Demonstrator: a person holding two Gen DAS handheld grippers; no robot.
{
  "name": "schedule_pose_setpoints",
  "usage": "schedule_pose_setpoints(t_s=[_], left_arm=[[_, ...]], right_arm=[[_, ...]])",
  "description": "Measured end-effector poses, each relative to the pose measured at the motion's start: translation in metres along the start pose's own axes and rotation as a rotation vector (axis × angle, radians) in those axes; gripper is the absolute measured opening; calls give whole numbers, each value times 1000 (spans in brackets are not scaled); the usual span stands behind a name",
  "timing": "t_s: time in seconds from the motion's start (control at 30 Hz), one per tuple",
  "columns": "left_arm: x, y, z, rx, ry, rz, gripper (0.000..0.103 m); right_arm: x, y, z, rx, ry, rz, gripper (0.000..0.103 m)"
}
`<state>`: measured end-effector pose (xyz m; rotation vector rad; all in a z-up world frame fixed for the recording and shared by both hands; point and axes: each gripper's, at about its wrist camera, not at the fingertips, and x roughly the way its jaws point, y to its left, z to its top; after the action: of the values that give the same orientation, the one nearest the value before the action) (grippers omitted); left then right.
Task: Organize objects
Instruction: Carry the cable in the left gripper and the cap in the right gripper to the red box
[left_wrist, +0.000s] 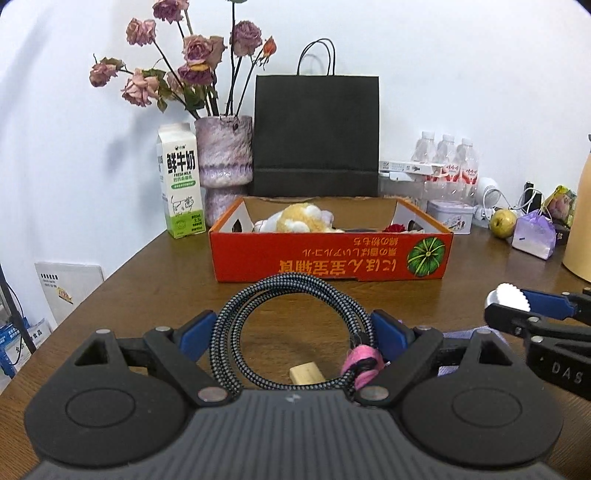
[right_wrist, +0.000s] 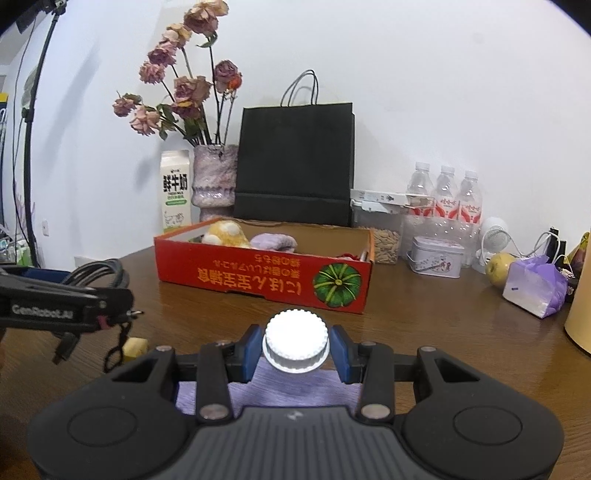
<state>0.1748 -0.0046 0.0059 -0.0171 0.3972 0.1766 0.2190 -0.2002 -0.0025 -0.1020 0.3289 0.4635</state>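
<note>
Braided grey cable (left_wrist: 291, 328), wound into a coil and tied with a pink band (left_wrist: 360, 363), sat between the blue pads of the left gripper (left_wrist: 295, 328); the jaws were clamped on the coil's two sides, which kept the loops together and lifted clear of the table (left_wrist: 147, 291). Below the coil a small wooden block (left_wrist: 304, 374) lay on the wood. Straight ahead of the jaws stood the red box (left_wrist: 330, 258), open at the top, with a plush toy (left_wrist: 295, 219) already inside, so the cable was probably held there for dropping in. To the right of the jaws the right gripper (left_wrist: 508, 301) reached in from the side, carrying a white cap (left_wrist: 508, 297).

From the right wrist, the right gripper's (right_wrist: 295, 350) jaws were closed on that cap (right_wrist: 295, 347), ribbed edge between the pads, above a purple cloth (right_wrist: 295, 387) lying under the jaws. The box (right_wrist: 264, 277) again lay ahead, slightly left, holding the toy (right_wrist: 225, 232) and a folded purple cloth (right_wrist: 274, 242). Left of the jaws the left gripper (right_wrist: 99, 284) held the cable (right_wrist: 99, 275), its plug ends dangling. Both loads seemed meant for the box, which looked like the collecting place.
</note>
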Motion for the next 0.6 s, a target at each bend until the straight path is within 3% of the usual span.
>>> schedule_pose_setpoints(t_s=[0.6], left_arm=[[-5, -7, 23, 2, -55, -9, 90]], right_arm=[[-2, 13, 18, 5, -38, 13, 39]])
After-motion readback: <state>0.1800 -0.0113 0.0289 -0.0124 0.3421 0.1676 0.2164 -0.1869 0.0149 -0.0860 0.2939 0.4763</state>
